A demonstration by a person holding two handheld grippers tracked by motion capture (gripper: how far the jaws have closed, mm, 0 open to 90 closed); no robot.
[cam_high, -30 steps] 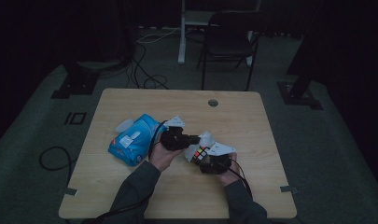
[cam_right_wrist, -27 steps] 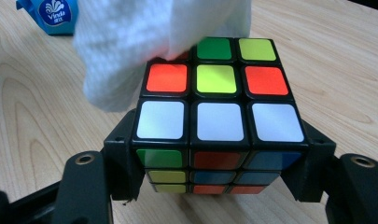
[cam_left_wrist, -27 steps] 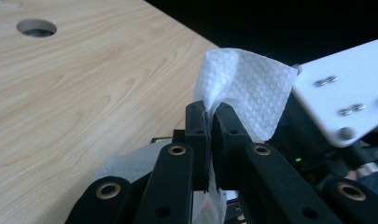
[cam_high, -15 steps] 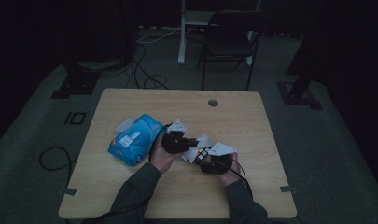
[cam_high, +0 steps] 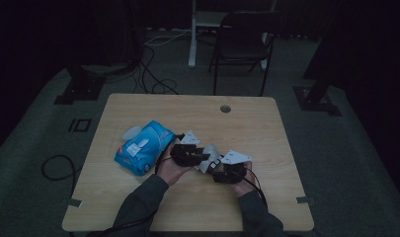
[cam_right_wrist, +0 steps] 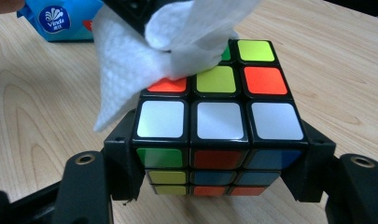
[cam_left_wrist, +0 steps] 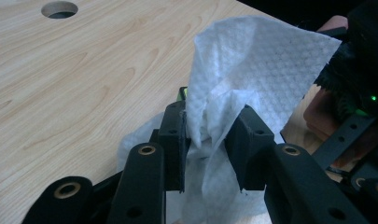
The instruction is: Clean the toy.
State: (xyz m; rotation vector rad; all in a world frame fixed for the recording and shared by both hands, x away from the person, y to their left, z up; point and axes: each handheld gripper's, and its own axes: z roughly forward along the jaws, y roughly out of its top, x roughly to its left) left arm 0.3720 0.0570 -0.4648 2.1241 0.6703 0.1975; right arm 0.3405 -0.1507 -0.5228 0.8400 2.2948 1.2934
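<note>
A light wooden table (cam_high: 266, 123) with a round cable hole (cam_high: 225, 108) near its far edge is seen. A blue tissue pack (cam_high: 144, 147) is laid flat on it, just beside the left gripper (cam_high: 200, 157) on its outer side, well apart from the right gripper (cam_high: 218, 167).

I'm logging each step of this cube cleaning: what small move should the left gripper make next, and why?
Probably drag the tissue across the top of the cube toward the uncovered stickers. The left gripper is shut on the bunched tissue, which rests on the far left part of the top face, while the right gripper clamps the cube's sides above the table.
</note>
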